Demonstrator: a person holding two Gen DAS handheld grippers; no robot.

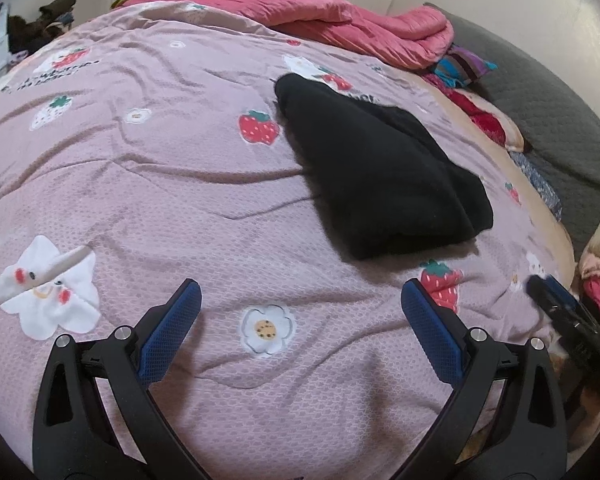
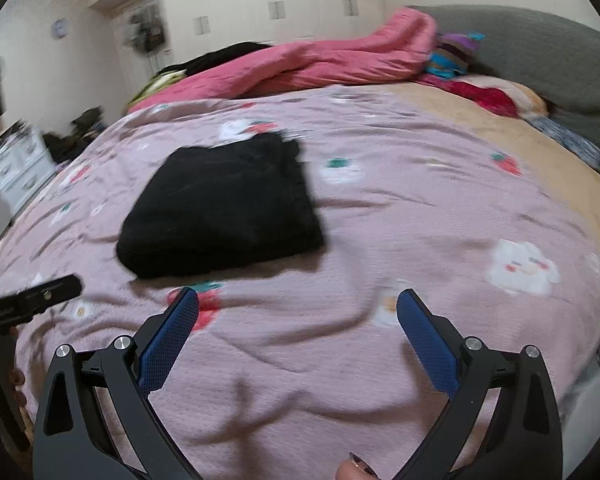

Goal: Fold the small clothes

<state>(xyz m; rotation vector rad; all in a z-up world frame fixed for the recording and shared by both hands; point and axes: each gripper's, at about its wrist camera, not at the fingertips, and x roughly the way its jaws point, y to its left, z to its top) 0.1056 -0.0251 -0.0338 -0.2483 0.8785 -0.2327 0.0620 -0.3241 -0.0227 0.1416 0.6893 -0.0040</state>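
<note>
Black garment [image 1: 384, 176], folded into a thick compact wedge, lying flat on the bedspread [image 1: 172, 208]; in the left wrist view right of centre, beyond the jaws; in the right wrist view [image 2: 224, 208] left of centre, also beyond the jaws. Not touched by either tool. Narrow end pointing toward the far side of the bed, thick folded edge nearest the cameras.

Left gripper [image 1: 300, 300]: jaws released, spread wide, blue pads facing each other, nothing between them, hovering above bare bedspread near a printed daisy [image 1: 266, 328]. Seen at the left edge of the right wrist view as a dark bar [image 2: 32, 300].

Right gripper [image 2: 298, 308]: jaws released, wide apart, empty, above wrinkled bedspread just short of the garment. Blurred in the left wrist view at the right edge [image 1: 560, 312]. Right wrist view motion-blurred overall.

Bedspread mauve, printed with strawberries [image 1: 258, 128] and white flower faces [image 1: 48, 288]. Pink quilt [image 1: 340, 12] bunched along the far side. Grey headboard [image 1: 548, 104] to the right, striped cloth [image 1: 464, 64] and red cloth [image 1: 480, 116] beside it. White cupboards [image 2: 276, 4] behind.
</note>
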